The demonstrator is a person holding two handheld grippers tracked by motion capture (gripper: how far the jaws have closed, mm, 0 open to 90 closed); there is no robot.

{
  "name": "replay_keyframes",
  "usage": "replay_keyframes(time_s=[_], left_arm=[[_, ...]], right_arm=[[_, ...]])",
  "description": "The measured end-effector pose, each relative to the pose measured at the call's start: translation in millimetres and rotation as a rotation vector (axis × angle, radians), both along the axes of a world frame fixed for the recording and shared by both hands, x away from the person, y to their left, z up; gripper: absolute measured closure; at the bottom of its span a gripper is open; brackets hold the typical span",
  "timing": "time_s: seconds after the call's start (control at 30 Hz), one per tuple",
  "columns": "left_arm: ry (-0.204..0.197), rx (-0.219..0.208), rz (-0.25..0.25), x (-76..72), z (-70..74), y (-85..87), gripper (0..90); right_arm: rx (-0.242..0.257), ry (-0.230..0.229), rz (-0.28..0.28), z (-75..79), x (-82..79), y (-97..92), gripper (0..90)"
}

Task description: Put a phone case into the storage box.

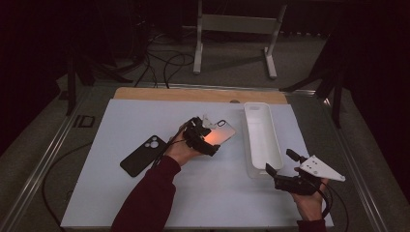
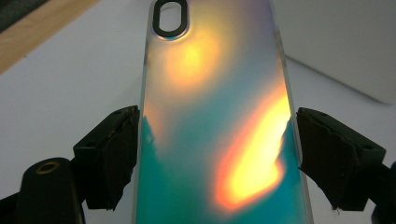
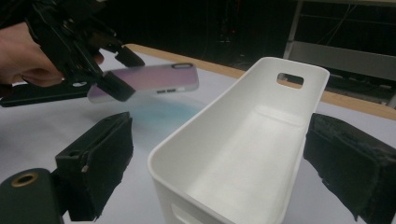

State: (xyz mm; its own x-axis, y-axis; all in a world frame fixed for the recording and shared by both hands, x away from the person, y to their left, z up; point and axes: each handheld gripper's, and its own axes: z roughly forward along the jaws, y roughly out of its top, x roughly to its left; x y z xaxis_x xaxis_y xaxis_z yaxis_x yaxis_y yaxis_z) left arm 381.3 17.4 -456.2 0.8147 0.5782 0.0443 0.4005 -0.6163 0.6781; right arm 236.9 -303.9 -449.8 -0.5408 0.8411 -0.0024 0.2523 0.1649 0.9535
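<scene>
A black phone [image 1: 143,155] lies camera side up at the left of the white counter [image 1: 121,193]; no brand or writing is legible on it. Just to its right, the left tongs [image 1: 209,138] grip an iridescent phone case [image 1: 217,133] by its long edges, pads pressed against both sides, holding it clear above the counter. In the left gripper view the case [image 2: 215,116] shows orange and teal reflections and an oval camera cutout, with no readable markings. Farther right stands a white tray [image 1: 263,140], unlabelled. The right tongs [image 1: 279,168] stand wide, straddling the tray's near end without touching it.
</scene>
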Motion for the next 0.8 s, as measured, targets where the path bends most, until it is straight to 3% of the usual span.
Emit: replay_keyframes(time_s=[0.17, 0.37, 0.8], left_arm=[[-0.020, -0.012, -0.005, -5.3, 7.0, 6.0, 16.9], [-0.039, -0.007, -0.014, -10.4, 12.2, 11.8, 16.9], [-0.073, -0.046, -0.035, -21.0, 24.6, 14.2, 16.9]], right_arm=[[0.028, 0.023, 0.022, 1.8, 3.8, -1.1, 7.9], [0.022, 0.039, 0.025, 1.2, 8.1, 1.4, 7.9], [0.015, 0.048, 0.051, 7.2, 16.1, 12.1, 7.9]])
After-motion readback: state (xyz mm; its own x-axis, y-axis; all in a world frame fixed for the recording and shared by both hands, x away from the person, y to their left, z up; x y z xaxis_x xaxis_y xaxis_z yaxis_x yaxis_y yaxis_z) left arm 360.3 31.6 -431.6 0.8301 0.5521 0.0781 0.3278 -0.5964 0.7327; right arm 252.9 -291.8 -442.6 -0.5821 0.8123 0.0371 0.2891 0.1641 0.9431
